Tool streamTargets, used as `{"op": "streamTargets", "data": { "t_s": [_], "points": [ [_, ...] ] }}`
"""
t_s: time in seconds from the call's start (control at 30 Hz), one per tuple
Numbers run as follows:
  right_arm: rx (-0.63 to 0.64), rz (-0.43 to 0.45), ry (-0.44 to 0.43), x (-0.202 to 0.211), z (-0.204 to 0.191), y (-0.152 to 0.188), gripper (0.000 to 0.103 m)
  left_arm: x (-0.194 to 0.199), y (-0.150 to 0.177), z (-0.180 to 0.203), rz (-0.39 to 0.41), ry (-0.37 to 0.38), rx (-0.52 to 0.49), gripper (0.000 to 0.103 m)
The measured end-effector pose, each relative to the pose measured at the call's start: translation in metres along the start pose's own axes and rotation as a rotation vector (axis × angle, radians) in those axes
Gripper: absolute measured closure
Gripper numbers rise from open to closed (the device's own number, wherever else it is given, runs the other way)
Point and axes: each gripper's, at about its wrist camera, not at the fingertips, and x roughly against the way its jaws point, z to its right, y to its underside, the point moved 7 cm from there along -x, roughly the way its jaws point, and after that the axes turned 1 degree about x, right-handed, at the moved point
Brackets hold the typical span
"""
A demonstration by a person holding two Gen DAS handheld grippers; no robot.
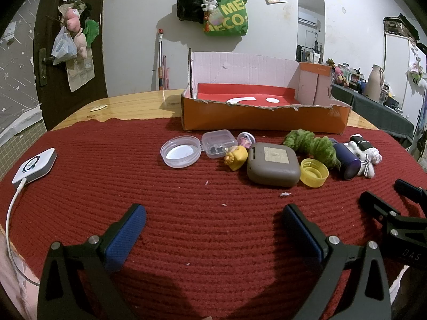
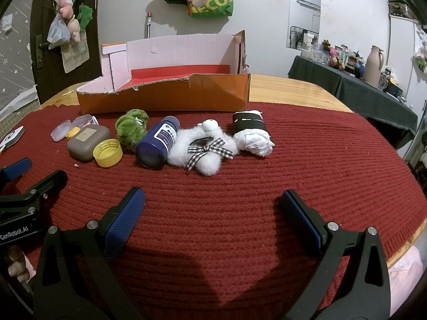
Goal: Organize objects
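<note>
**Red knitted mat lined with small objects, both grippers held wide apart**

Red ribbed cloth point(image 1: 186, 186) is spread over a wooden table point(image 1: 128, 104), and a row of small things is laid across its far half, just in front of an orange cardboard box point(image 1: 264, 118) with a torn front edge and a red floor. From the left of the row, a clear round lid point(image 1: 180, 152), a clear small case point(image 1: 219, 143), a yellow toy figure point(image 1: 236, 157), a grey rounded case point(image 1: 272, 166), a yellow bottle cap point(image 1: 314, 172), a green fuzzy toy point(image 1: 312, 144) and a dark blue bottle point(image 2: 157, 141) lying on its side are seen. Beside the bottle, a white fluffy toy point(image 2: 202, 152) with a checked bow is found, and further right a black roll with crumpled white paper point(image 2: 252, 133). The grey case, cap, green toy and bottle are packed closely, touching or nearly so.

The left gripper point(image 1: 213, 226) is held low over the near cloth, tilted downward toward the row, its blue-padded jaws spread wide with nothing between them. The right gripper point(image 2: 212, 213) is posed likewise, spread fully and empty, alongside the left.

Bare cloth is left between both grippers and the row. A white device point(image 1: 36, 165) with a cable is placed near the left edge of the mat. Open cloth is left to the right of the row.
</note>
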Motion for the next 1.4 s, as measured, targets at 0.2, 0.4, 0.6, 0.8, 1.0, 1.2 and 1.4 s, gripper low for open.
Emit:
{"op": "streamTargets", "data": {
  "t_s": [0.2,0.4,0.6,0.8,1.0,1.2,1.4],
  "points": [
    [0.0,0.0,0.0,0.0,0.0,0.0,0.0,0.0,0.0,0.0,0.0,0.0,0.0,0.0],
    [-0.001,-0.003,0.0,0.0,0.001,-0.001,0.0,0.0,0.0,0.0,0.0,0.0,0.0,0.0],
    [-0.005,-0.015,-0.018,0.002,0.001,-0.002,0.0,0.001,-0.002,0.0,-0.017,0.005,-0.001,0.0],
    [-0.031,-0.006,-0.029,0.008,0.009,-0.01,0.0,0.006,-0.012,-0.002,-0.057,0.049,0.003,0.0],
    [-0.043,0.008,-0.021,0.011,0.023,-0.033,0.0,0.006,-0.024,-0.008,-0.105,0.081,-0.014,0.0],
    [-0.047,-0.021,0.021,-0.004,0.043,-0.054,0.0,-0.006,-0.042,-0.027,-0.126,0.074,-0.017,0.0],
    [-0.051,-0.071,0.048,-0.022,0.056,-0.067,0.0,-0.027,-0.05,-0.046,-0.17,0.068,-0.022,0.0]
  ]
}}
